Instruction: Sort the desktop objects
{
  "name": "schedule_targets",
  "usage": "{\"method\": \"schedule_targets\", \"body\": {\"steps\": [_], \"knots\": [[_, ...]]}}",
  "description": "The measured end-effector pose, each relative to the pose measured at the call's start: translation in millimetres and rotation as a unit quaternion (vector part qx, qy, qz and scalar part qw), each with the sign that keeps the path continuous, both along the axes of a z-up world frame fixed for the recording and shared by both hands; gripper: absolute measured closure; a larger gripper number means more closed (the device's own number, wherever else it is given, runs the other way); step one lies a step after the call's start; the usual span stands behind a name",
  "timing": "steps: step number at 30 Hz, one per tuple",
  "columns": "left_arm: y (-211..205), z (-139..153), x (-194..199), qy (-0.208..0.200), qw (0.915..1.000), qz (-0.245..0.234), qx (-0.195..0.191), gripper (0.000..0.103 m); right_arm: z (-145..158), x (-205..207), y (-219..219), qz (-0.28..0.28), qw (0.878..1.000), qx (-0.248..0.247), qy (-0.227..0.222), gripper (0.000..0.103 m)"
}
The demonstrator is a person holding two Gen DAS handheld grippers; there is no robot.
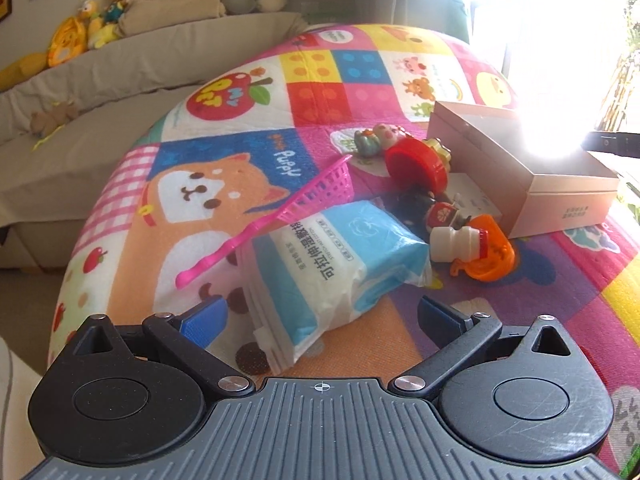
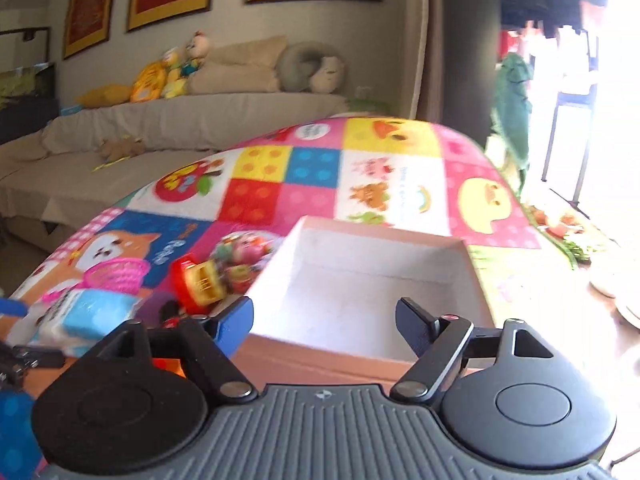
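Note:
A blue-and-white pack of wet wipes (image 1: 336, 264) lies on the colourful play mat (image 1: 224, 128), right in front of my left gripper (image 1: 320, 320), whose jaws stand open around its near end without pressing it. A pink toy basket (image 1: 320, 192) with a long handle leans on the pack. Beyond it lie a red lid toy (image 1: 416, 164), a small white bottle (image 1: 456, 242) and an orange toy (image 1: 496, 256). The pink cardboard box (image 1: 520, 168) stands at the right. My right gripper (image 2: 324, 324) hangs open and empty over that box (image 2: 360, 280), whose white inside shows nothing.
A grey sofa (image 2: 160, 128) with cushions and plush toys runs along the back. Small figurines (image 1: 372, 140) sit on the mat behind the red lid. A clear ball of toys (image 2: 244, 260) lies left of the box. Strong window glare washes out the right side.

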State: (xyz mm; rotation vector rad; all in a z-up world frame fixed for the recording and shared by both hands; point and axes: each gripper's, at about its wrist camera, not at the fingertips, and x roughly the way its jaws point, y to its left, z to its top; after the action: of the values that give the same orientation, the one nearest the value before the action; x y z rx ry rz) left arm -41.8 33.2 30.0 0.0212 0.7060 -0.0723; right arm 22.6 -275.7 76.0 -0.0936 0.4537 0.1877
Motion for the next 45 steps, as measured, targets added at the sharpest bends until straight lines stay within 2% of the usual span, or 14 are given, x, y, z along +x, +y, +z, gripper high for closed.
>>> {"method": "schedule_targets", "body": {"steps": [4,7,8,11,15,18,20,24,27,29,30,36,42,45], "knots": [[-8.5,-2.7,1.8,0.002,0.9999,-0.015,-0.007,0.0,-18.8,34.5,-43.3,-0.089,0.994,0.048,0.049,0.017],[-8.6,-1.5,0.9,0.0,0.9999,-0.016,-0.005,0.0,-33.9,49.7,-48.2,-0.076,0.989,0.087,0.09,0.016],[-7.2,-0.7,0.4,-0.001,0.9999,-0.013,-0.004,0.0,-36.3,50.8,-44.1,-0.076,0.989,0.09,0.09,0.008],[-3.7,1.2,-0.4,-0.003,1.0,-0.004,0.0,0.0,-38.1,51.3,-27.5,-0.068,0.991,0.086,0.08,0.004],[-0.5,-0.7,0.6,0.002,0.9999,0.005,0.011,0.0,-30.2,47.5,-6.8,-0.004,0.992,0.1,0.072,0.006],[3.0,-3.8,3.7,0.008,0.9995,0.02,0.021,0.0,-14.0,20.8,16.9,0.019,0.999,0.041,-0.002,0.007],[5.8,-5.6,7.3,0.01,0.9991,0.031,0.026,0.0,-6.8,-2.1,32.7,0.073,0.997,0.009,-0.029,0.007],[9.5,-8.3,13.1,0.013,0.9978,0.054,0.036,0.0,-18.5,-28.6,66.9,0.179,0.983,-0.026,0.01,0.008],[12.4,-7.8,13.1,0.014,0.9969,0.065,0.043,0.0,-37.6,-33.8,93.2,0.207,0.976,-0.046,0.044,0.022],[13.9,-6.9,12.3,0.014,0.9968,0.066,0.043,0.0,-44.8,-28.7,104.0,0.204,0.976,-0.045,0.063,0.038],[14.8,-6.3,11.7,0.013,0.9968,0.066,0.042,0.0,-47.3,-25.1,108.6,0.204,0.975,-0.041,0.075,0.039],[15.9,0.8,7.0,0.0,0.9978,0.058,0.031,0.0,-62.2,-20.2,115.8,0.196,0.973,-0.078,0.089,0.039],[4.4,23.1,-3.6,-0.041,0.9986,0.031,0.011,0.0,-60.5,-18.5,77.1,0.101,0.985,-0.125,0.058,0.039],[-15.4,31.8,-2.5,-0.051,0.9984,-0.017,-0.019,0.0,-59.2,-20.7,51.8,0.077,0.989,-0.098,0.073,0.039]]}}
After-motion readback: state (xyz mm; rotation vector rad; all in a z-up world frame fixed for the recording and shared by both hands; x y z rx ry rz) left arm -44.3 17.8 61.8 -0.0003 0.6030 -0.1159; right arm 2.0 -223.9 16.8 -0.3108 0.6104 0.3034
